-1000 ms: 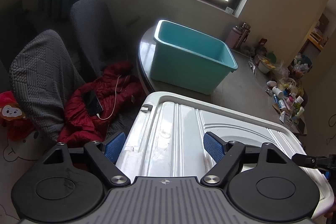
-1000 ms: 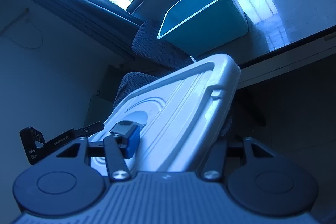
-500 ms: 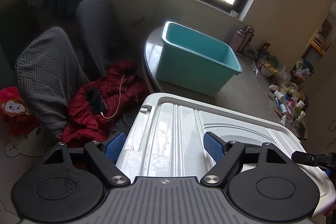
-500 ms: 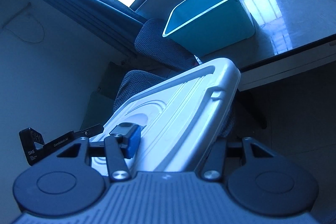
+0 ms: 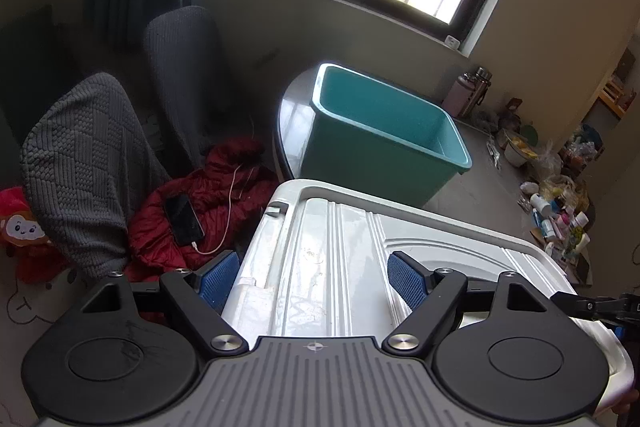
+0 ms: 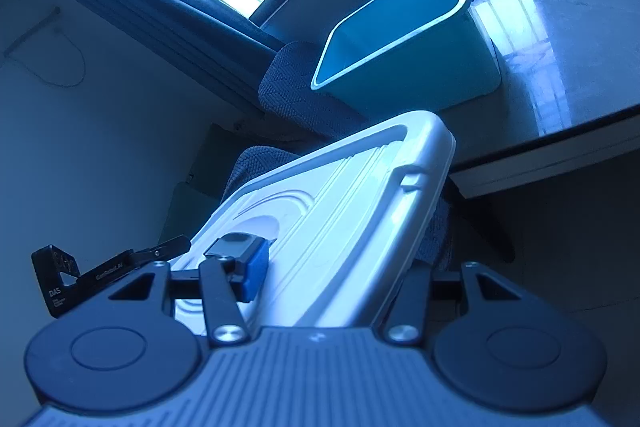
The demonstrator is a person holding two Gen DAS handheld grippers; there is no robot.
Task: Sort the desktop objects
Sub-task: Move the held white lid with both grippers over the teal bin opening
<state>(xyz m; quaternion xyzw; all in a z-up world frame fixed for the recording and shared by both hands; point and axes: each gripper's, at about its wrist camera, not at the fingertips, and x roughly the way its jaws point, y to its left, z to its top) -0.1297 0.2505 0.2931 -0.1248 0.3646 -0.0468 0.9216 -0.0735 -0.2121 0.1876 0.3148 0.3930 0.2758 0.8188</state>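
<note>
White lid (image 5: 340, 267) fills the lower centre of both views, carried off the bench (image 5: 472, 195), both tools clamped on it: left tool (image 5: 316, 277) across one edge, right tool (image 6: 340, 267) on another. Teal bin (image 5: 380, 143) sits upper centre on the bench.

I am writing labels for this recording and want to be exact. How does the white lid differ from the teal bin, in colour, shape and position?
The white lid is flat, ribbed and pale; the teal bin is deep, smooth-walled and open on top. The lid is held tilted in the air between the left gripper and the right gripper; the bin stands on the table with nothing gripping it. Both look like rectangular plastic with rounded corners.
</note>
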